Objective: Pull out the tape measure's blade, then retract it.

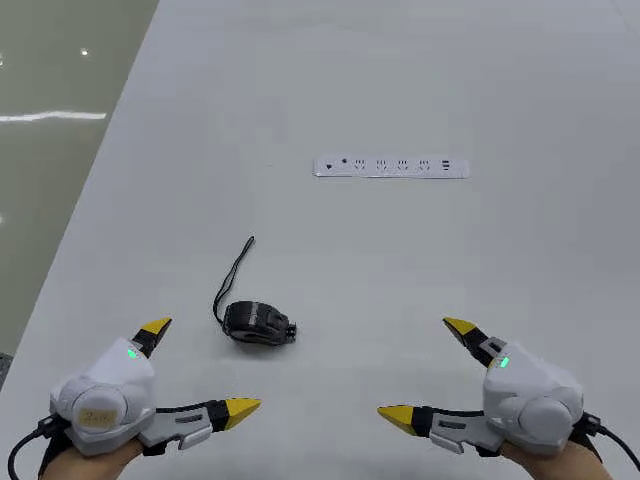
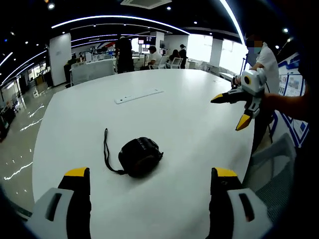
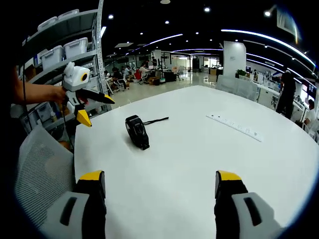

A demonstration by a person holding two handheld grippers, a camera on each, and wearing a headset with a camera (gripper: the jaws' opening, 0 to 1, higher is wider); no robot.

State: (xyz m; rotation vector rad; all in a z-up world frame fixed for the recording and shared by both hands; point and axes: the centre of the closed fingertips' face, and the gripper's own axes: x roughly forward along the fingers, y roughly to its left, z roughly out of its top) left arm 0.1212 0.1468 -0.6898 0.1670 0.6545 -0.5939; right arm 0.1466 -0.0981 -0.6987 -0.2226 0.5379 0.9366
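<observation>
We see a black tape measure (image 1: 258,323), black strap (image 1: 232,275); white table (image 1: 400,80) and power strip (image 1: 390,167); our left gripper (image 1: 200,365) and right gripper (image 1: 427,370) are white, yellow-tipped.

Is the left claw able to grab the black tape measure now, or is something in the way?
Probably yes. The left gripper is open and the tape measure lies just ahead of its jaws on the table, with nothing between them. Its strap points away.

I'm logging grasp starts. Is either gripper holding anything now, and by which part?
Nothing is held. The left gripper and right gripper are open, and the tape measure lies apart from both on the table.
</observation>
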